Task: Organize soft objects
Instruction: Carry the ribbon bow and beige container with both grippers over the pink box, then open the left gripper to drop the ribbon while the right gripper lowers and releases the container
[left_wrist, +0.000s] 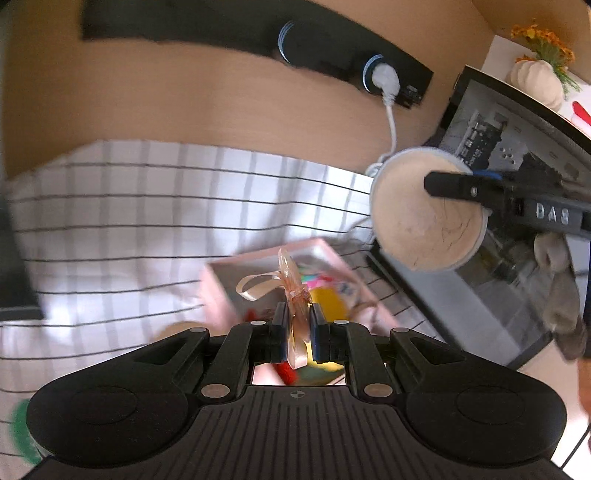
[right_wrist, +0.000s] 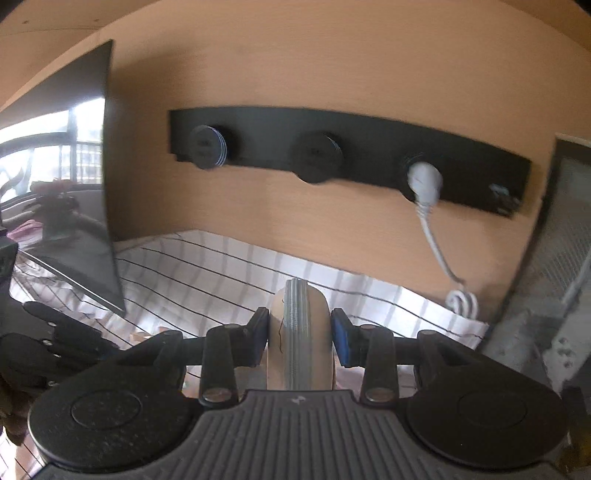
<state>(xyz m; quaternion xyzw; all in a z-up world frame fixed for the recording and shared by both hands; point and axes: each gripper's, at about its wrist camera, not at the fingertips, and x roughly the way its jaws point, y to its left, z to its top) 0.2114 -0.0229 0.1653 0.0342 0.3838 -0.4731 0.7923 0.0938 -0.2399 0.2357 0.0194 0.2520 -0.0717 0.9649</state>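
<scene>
My left gripper (left_wrist: 300, 325) is shut on a thin peach ribbon bow (left_wrist: 291, 284) and holds it above a pink box (left_wrist: 218, 291) of colourful soft items on the striped cloth. My right gripper (right_wrist: 299, 332) is shut on a round beige powder puff with a grey edge (right_wrist: 297, 321), held edge-on above the cloth. In the left wrist view that puff (left_wrist: 424, 218) shows face-on at the right, pinched by the right gripper's black fingers (left_wrist: 454, 184).
A white tablecloth with dark stripes (left_wrist: 129, 221) covers the table. A black socket strip (right_wrist: 351, 155) with a white plug (right_wrist: 424, 182) is on the wooden back wall. A dark monitor (right_wrist: 85, 184) stands at the left, a metal case (left_wrist: 509, 266) at the right.
</scene>
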